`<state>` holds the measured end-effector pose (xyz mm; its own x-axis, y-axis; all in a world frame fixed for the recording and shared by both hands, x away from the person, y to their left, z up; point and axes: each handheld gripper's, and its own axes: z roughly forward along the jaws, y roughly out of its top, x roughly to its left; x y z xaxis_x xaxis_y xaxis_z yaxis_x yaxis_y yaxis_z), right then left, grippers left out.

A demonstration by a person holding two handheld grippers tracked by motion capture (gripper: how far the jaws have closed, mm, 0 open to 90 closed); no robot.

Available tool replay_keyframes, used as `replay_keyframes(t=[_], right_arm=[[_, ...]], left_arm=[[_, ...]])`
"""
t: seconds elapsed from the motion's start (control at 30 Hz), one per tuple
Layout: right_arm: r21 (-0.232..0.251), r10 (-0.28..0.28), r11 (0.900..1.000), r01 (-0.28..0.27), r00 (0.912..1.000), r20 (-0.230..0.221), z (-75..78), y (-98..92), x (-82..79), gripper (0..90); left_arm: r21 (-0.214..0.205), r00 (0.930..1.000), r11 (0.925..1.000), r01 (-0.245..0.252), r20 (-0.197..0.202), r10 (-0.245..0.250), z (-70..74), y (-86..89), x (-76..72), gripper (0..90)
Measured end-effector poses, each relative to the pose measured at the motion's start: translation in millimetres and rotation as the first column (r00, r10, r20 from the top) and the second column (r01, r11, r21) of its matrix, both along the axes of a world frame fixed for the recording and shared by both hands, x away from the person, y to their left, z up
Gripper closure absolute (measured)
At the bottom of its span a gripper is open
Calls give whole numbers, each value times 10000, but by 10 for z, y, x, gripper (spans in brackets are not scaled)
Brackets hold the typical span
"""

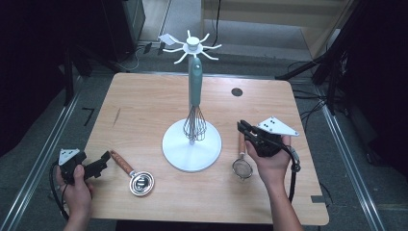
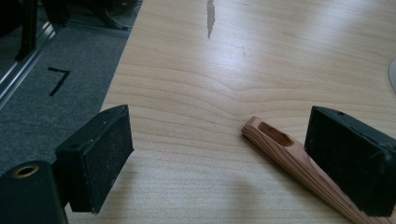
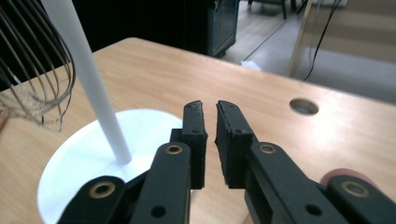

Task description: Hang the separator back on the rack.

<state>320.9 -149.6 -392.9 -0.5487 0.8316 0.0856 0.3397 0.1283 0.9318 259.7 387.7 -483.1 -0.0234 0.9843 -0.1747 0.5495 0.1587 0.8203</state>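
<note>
The right tongs (image 1: 246, 129), pressed nearly together and empty, hover right of the stand (image 1: 192, 144), above the strainer (image 1: 242, 166). The left tongs (image 1: 100, 161) are spread around the scoop (image 1: 136, 179) handle tip, left of the stand. Risk: closed tongs cannot take the strainer handle; descending so would knock it sideways toward the whisk (image 1: 195, 124).

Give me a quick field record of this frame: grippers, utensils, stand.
left gripper: open, wooden handle by one pad, not pinched
right gripper: nearly shut, nothing between pads
whisk: hangs on stand
stand: white, mid-table, upright
measuring cup: lies by left gripper
strainer: lies on table by right hand
</note>
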Motion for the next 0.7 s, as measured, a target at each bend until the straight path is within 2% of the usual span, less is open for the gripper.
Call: replay_keyframes(t=[0.1,0.37,0.57,0.7], right_arm=[[104,163,9998,-159,9991,-387,-77,-29,-20,900],[-55,279,9996,-288,9930,-1152,-313,-40,-80,900],[-139,218,9996,-248,9826,-1845,-487,-27,-131,900],[-185,312,9992,-359,9769,-2116,-572,-2,-180,900]], left_arm=[[-4,10000,10000,0,2,0,-1,0,1,80],[-4,10000,10000,0,0,0,0,0,0,80],[-10,10000,10000,1,-3,-1,-1,2,1,80],[-23,10000,10000,7,-12,-7,-1,2,1,80]])
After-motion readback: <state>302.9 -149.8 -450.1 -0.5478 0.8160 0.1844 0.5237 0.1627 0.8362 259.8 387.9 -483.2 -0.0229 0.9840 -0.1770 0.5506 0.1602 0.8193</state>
